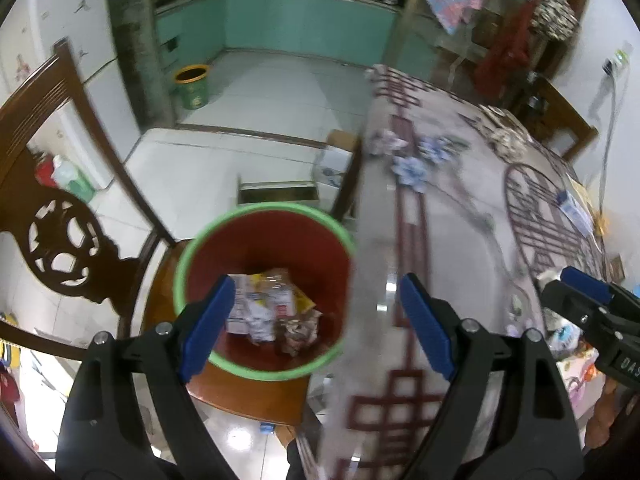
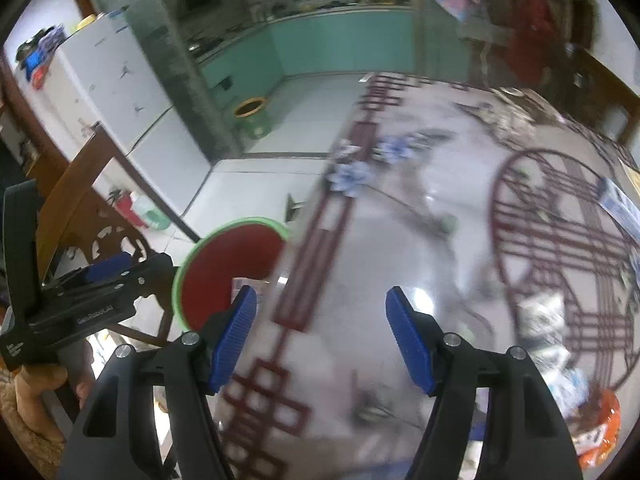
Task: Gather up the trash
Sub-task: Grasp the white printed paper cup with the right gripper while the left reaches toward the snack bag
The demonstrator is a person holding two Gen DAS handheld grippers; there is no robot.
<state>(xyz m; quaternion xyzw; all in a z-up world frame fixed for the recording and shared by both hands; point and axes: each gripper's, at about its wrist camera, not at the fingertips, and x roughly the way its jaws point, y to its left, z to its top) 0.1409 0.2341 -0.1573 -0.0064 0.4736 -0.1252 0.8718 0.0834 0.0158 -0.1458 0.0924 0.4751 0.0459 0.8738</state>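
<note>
- We worked at a table covered in a patterned sheet, with a wooden chair drawn up at its left edge.
- On the chair seat stood the bin, red inside with a green rim, just beside the table edge; several crumpled wrappers already lay at its bottom.
- Our left gripper hung over the bin's table-side rim, its jaws spread wide with nothing between them.
- Our right gripper was out over the table, jaws equally wide apart and empty.
- The trash left to collect lay in two places: a pile of wrappers at the near right of the table, and paper scraps close to the far left edge.
- The pile sat to the right of our right gripper's fingers and near them, well apart from the left gripper, so we judged the right hand the nearer one for the next pick, swinging rightward.
- The pile was smeared by blur, so its pieces' long axes could not be read; an orange packet seemed to lie at its near end.
</note>
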